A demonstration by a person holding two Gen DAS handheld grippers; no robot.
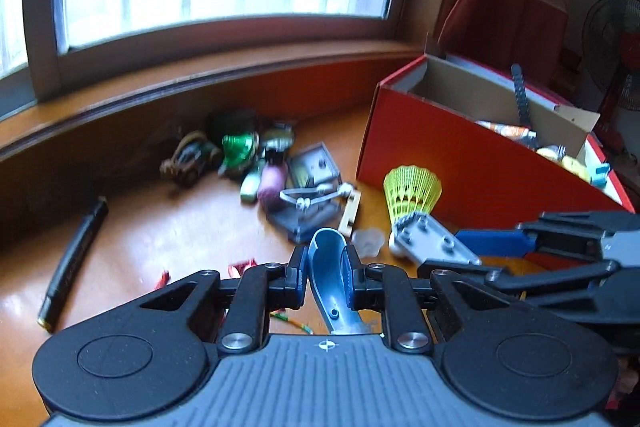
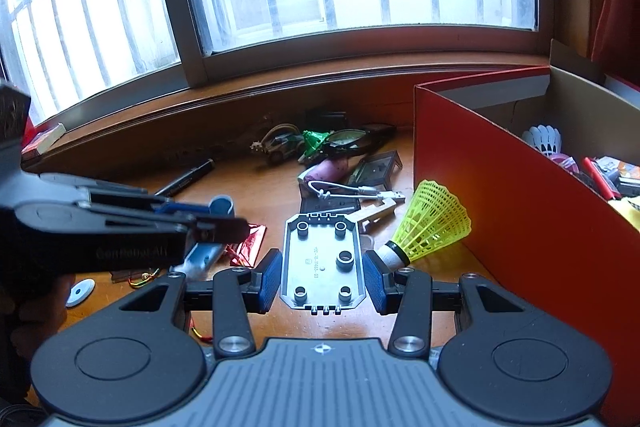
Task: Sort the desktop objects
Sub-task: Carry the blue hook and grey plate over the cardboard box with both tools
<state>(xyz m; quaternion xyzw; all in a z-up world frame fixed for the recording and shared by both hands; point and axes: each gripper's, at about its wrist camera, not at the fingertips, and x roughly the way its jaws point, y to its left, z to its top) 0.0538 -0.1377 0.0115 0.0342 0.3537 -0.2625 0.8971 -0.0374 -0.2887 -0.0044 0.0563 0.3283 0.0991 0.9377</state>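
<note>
The left hand-held gripper [image 1: 325, 279] is low over the table, its jaws closed on a blue part [image 1: 329, 267]. The right hand-held gripper [image 2: 322, 277] is just beside it, jaws apart around a grey plate [image 2: 322, 261], pads [image 2: 267, 277] not clearly touching it.

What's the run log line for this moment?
left gripper: shut on blue scoop | right gripper: open around grey plate

Blue curved plastic piece [image 1: 327, 269] is pinched between left fingers [image 1: 297, 277], tilted up. Grey plate w/ round studs [image 2: 323, 261] sits flat between right fingers [image 2: 267, 277]. Neon-yellow shuttlecock [image 2: 430, 223] lies on its side on counter [image 2: 248, 179] just beside red box [image 2: 500, 195], which holds misc items.
</note>
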